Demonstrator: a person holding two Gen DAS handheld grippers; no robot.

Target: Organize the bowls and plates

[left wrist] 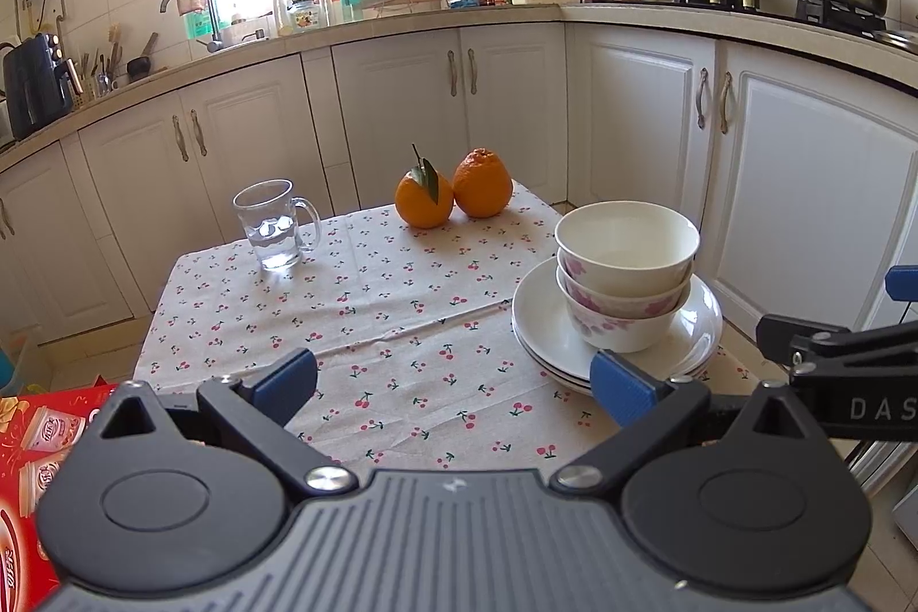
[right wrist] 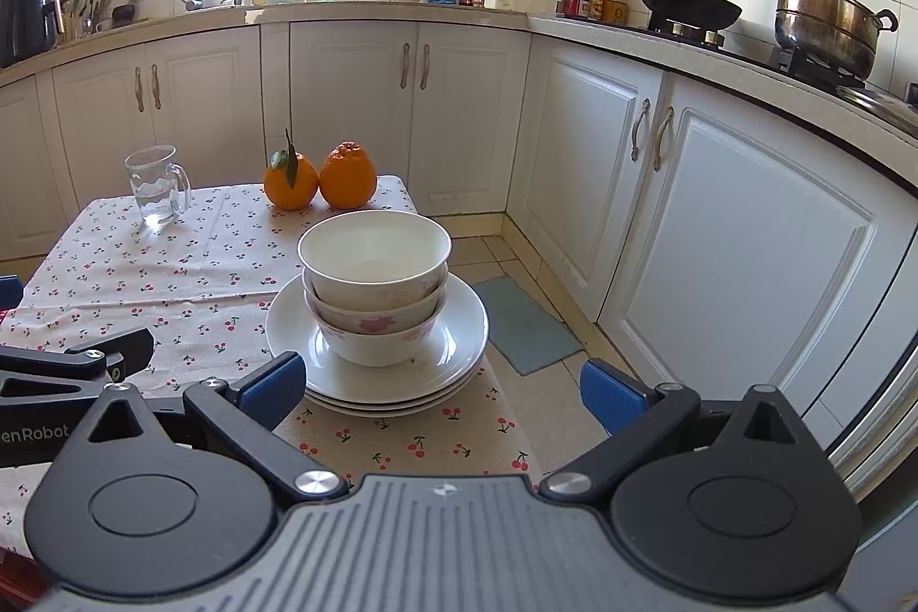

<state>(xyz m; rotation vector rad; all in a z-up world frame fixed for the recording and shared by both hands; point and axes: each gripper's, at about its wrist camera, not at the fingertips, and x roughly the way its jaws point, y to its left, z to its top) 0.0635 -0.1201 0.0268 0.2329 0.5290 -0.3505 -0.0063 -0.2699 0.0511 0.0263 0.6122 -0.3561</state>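
Right wrist view: bowls (right wrist: 376, 291), three nested, glazed white ceramic with pink flowers, sit on stacked plates (right wrist: 453, 359), smooth white, shallow, at the near right corner of the surface (right wrist: 172, 268), cherry-print cloth, creased. Right gripper (right wrist: 442, 382) fingers spread wide, holding nothing, just short of the plates. Left gripper (left wrist: 453, 382) fingers likewise spread and empty, beside the stack. Risk: stack sits close to the surface edge; a nudge could slide it off, glaze being slippery. Glass mug (right wrist: 156, 187) and two oranges (right wrist: 318, 179) stand well apart.
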